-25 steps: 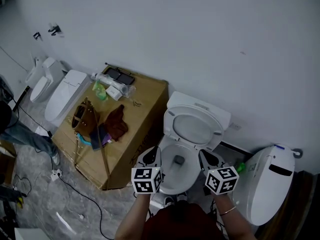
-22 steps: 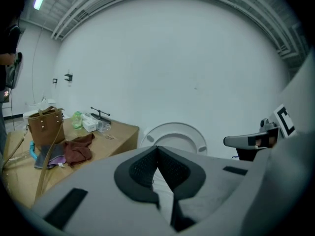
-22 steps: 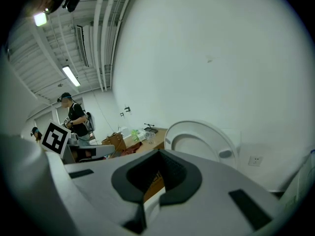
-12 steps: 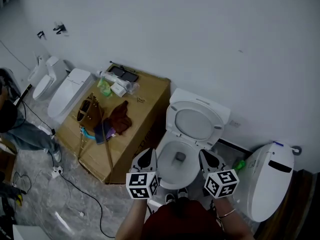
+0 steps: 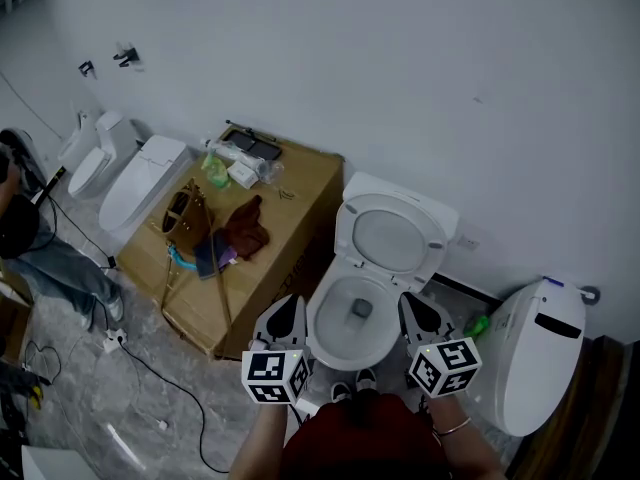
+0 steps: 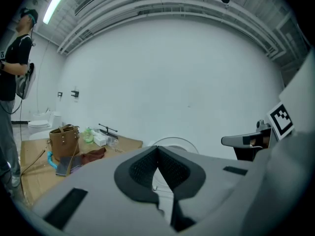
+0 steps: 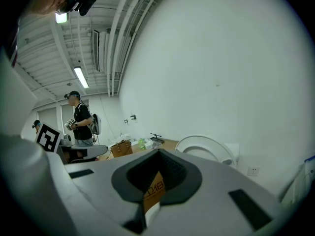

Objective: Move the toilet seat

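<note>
The white toilet point(image 5: 352, 313) stands against the wall, its seat point(image 5: 392, 240) and lid tipped up against the tank. My left gripper point(image 5: 288, 306) hovers by the bowl's left rim and my right gripper point(image 5: 410, 304) by its right rim. Both are shut with nothing between the jaws and touch nothing. In the left gripper view the closed jaws point(image 6: 157, 149) point at the raised seat point(image 6: 173, 140), with the right gripper point(image 6: 246, 140) off to the side. The right gripper view shows its closed jaws point(image 7: 158, 154) below the raised seat point(image 7: 206, 149).
A cardboard box point(image 5: 290, 228) left of the toilet carries a brown bag point(image 5: 185, 218), a dark red cloth and bottles. Other toilets stand at the left point(image 5: 140, 183) and right point(image 5: 530, 353). A person point(image 5: 40, 248) is at far left. Cables point(image 5: 150, 368) lie on the floor.
Both grippers have drawn back from the bowl toward me and risen a little, still shut. The raised seat has not moved.
</note>
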A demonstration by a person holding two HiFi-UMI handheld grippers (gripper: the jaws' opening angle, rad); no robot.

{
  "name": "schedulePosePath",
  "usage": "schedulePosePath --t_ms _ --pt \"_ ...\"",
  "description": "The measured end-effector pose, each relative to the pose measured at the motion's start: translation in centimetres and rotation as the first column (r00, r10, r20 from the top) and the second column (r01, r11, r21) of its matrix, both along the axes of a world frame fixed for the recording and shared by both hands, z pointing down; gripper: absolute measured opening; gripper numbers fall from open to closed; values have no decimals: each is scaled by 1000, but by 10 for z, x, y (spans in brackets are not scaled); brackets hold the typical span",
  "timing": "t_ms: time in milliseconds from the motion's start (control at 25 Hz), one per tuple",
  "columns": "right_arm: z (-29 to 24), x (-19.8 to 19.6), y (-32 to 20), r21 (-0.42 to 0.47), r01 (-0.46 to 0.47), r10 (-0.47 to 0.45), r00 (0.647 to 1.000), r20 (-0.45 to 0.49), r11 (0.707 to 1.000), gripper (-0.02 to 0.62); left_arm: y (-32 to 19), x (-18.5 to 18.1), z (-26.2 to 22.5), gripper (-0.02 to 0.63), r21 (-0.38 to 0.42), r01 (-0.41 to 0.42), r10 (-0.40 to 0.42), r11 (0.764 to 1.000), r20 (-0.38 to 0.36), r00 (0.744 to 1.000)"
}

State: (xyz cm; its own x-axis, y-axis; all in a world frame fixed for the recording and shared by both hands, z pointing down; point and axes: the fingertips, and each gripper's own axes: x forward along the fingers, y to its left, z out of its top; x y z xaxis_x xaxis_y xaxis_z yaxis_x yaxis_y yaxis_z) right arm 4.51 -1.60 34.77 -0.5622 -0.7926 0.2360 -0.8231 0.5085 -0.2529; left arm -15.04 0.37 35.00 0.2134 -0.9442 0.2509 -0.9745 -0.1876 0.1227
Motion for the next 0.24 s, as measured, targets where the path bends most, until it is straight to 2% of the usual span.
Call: schedulePosePath --t_ms 240 --pt "-11 -6 14 37 10 -9 1000 -10 999 15 12 -2 -10 26 32 -6 5 999 6 1000"
